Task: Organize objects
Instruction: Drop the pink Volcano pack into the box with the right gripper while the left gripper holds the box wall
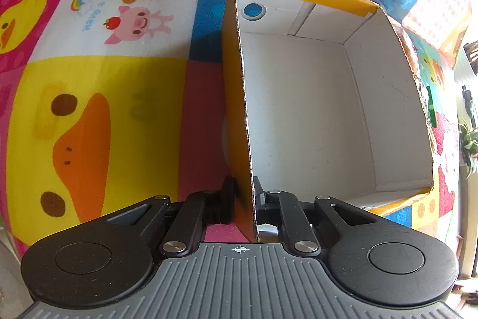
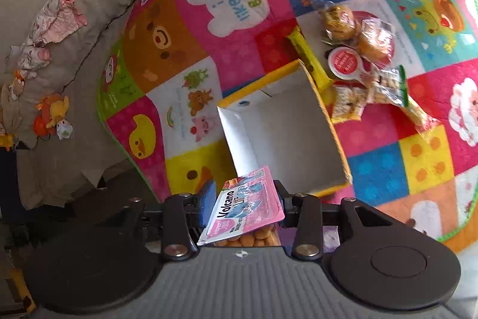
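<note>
A yellow cardboard box (image 1: 301, 109) with a white, bare inside stands on the colourful play mat. My left gripper (image 1: 245, 196) is shut on the box's left wall, one finger outside and one inside. From the right wrist view the same box (image 2: 283, 133) lies below and ahead. My right gripper (image 2: 245, 199) is shut on a pink Volcano snack pack (image 2: 248, 211) with orange balls showing at its bottom, held in the air above the box's near corner.
Several wrapped snacks (image 2: 358, 59) lie on the mat right of the box: buns, a round red-lidded cup, a yellow stick, small packets. A beige sofa with soft toys (image 2: 50, 112) borders the mat's left edge. The cartoon play mat (image 1: 98, 79) stretches left of the box.
</note>
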A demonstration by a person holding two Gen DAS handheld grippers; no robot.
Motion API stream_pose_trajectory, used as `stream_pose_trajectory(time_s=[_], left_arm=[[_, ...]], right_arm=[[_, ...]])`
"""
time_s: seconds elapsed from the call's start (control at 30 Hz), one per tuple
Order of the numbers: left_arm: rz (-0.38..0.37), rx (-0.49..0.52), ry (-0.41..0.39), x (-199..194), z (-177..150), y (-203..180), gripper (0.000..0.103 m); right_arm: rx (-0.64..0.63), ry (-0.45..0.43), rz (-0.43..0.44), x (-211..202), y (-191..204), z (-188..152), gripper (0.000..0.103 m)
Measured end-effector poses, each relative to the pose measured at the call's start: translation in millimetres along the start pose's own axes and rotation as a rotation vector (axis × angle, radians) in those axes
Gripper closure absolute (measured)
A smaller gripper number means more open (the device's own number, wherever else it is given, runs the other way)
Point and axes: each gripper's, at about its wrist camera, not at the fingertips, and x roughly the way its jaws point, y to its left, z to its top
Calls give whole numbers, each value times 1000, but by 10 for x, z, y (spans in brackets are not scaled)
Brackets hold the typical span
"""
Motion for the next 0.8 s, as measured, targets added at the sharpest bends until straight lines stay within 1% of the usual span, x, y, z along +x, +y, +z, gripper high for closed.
stream_pose_trajectory(time_s=[0.07,0.13,0.2,0.27,0.33,0.4,0.47,0.53,0.63,0.73,0.8], left_arm=[[-2,-2,4,21,13,11,90],[-3,1,13,43,37,27,90],[-8,-8,17,65,58,49,90],[-10,-19,21,81,60,71,90],[-13,-15,27,100,53,65,88],[-9,-11,24,102,52,53,88],[-6,-7,25,108,56,44,88],[-1,-6,27,114,52,33,88],[16,4,27,142,38,-24,88],[37,0,38,167,54,-73,89],[52,-10,47,183,63,-104,90]], right_arm=[[-32,-36,-12,105,144,44,63],[-58,-25,-17,192,228,38,61],[-85,-8,-22,225,228,18,58],[-132,-16,-57,206,190,-71,51],[-184,-43,-113,164,102,-151,49],[-230,-76,-189,112,-54,-255,42],[-241,-87,-246,65,-280,-359,29],[-232,-77,-306,31,-539,-462,24],[-160,-32,-353,10,-974,-572,22],[-55,2,-361,9,-1387,-604,21],[-22,17,-374,34,-1626,-605,21]])
